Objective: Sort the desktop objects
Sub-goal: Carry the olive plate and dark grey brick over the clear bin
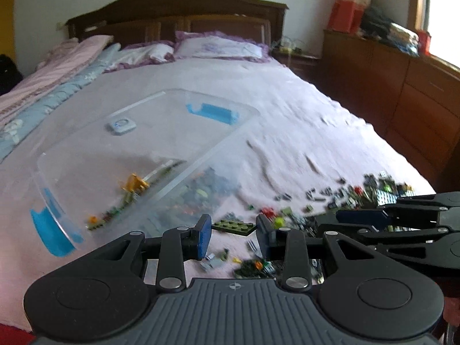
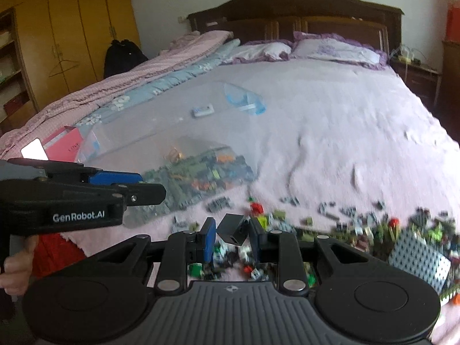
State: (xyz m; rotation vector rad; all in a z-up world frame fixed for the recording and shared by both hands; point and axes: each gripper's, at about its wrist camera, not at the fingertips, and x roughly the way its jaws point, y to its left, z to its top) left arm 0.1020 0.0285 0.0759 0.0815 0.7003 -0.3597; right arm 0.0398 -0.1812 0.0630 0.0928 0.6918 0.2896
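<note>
Clear bin (image 1: 86, 155): it lies on the pink bedspread (image 1: 287, 115) at the far left, transparent with blue handles, a layer of small bricks inside and one yellow piece (image 1: 135, 185) on top.
Your left gripper (image 1: 233, 237): you hold it low and level over the bed, fingers aimed at the headboard, just right of the bin. Its blue pads stand apart with nothing between them; a green studded plate (image 1: 234, 226) lies on the bedspread just beyond the gap.
Your left hand (image 2: 14, 270): seen from the right wrist view, it wraps the handle from below, with the gripper body reaching in from the left edge.
Your right gripper (image 2: 233, 237): you hold it beside the left one, slightly tilted, over the loose pile. Its pads are closed onto a black block (image 2: 233, 230), which sits tilted between them, clear of the bedspread.
Loose bricks (image 2: 359, 227): scattered across the near edge of the bed, thickest to the right, blurred.
Grey studded baseplate (image 2: 419, 256): at the far right, among the bricks.
</note>
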